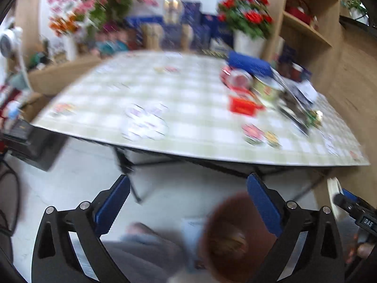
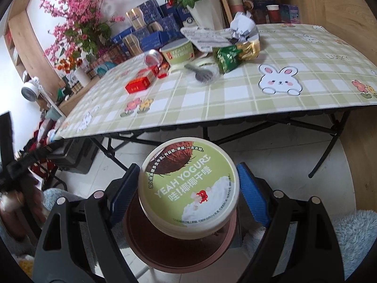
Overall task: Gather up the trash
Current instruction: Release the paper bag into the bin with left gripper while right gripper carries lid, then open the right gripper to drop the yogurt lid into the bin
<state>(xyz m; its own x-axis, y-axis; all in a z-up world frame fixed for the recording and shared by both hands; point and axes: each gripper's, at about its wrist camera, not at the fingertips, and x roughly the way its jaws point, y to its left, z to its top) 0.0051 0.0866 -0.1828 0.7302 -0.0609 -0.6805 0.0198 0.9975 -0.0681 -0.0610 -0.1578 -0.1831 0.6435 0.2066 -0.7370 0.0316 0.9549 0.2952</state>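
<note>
Yogurt lid (image 2: 188, 186) pinched in the right gripper (image 2: 188, 188) above a brown bin (image 2: 179, 250).

The round green lid is clamped by its rim between the 2 blue pads (image 2: 252, 195), over the bin's mouth on the floor. The left gripper (image 1: 188, 205) is seen spread wide with nothing between its jaws, above the same bin (image 1: 226, 238). More trash is left on the checked table (image 2: 294, 89): a yogurt cup (image 2: 179, 52), a red box (image 2: 139, 83), crumpled wrappers (image 2: 235, 54).

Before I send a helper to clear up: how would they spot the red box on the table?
Start at the green plaid table with the bunny print. Left of the rubbish pile, nearer the front edge than the open yogurt tub, lies the small red box: the only flat rectangular carton there, with gold lettering.
</note>
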